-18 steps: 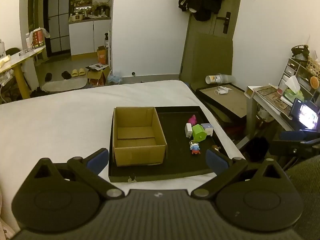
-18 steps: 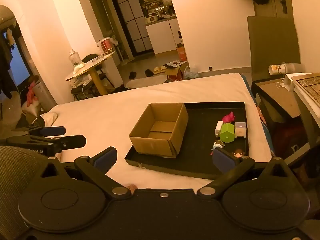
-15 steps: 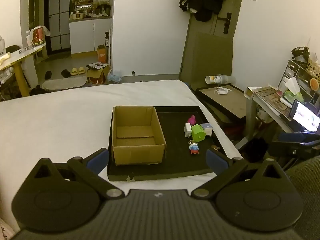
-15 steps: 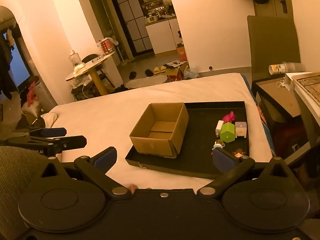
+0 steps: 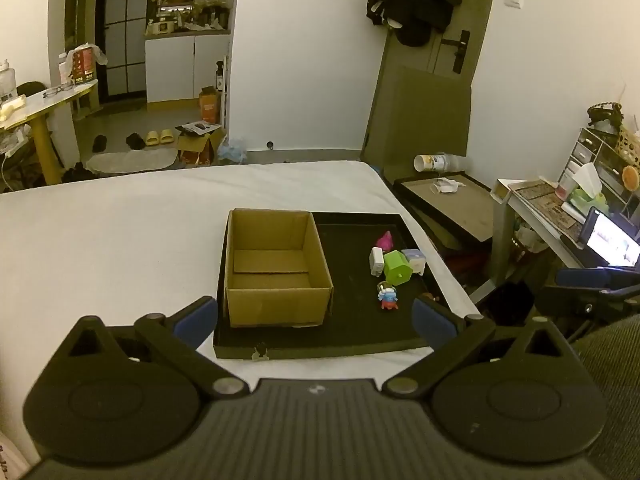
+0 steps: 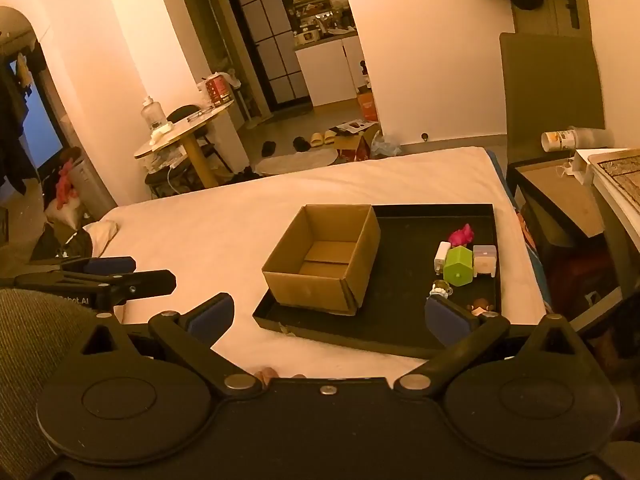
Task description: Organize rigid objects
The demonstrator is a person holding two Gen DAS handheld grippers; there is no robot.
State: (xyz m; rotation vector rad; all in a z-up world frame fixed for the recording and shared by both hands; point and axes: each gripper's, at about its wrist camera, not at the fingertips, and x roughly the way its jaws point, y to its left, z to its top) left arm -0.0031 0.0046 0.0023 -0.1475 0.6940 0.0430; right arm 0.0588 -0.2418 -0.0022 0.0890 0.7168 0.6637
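Note:
An open, empty cardboard box (image 5: 276,268) (image 6: 326,258) stands on the left part of a black tray (image 5: 352,332) (image 6: 404,236) on a white bed. To its right on the tray lie small toys: a green house-shaped block (image 5: 396,267) (image 6: 459,266), a white charger (image 5: 377,261), a pink piece (image 5: 386,240) (image 6: 461,235), a pale cube (image 5: 414,260) (image 6: 485,261) and a small blue-red figure (image 5: 388,296). My left gripper (image 5: 316,318) is open and empty, short of the tray's near edge. My right gripper (image 6: 328,314) is open and empty, near the tray's front.
The white bed (image 5: 100,240) spreads left of the tray. A desk with a lit screen (image 5: 612,240) and a dark low table (image 5: 448,204) stand on the right. The other gripper shows at the left in the right wrist view (image 6: 96,278).
Both grippers stay open; the views shift only slightly, the left one drifting a little so the tray sits a bit lower and nearer.

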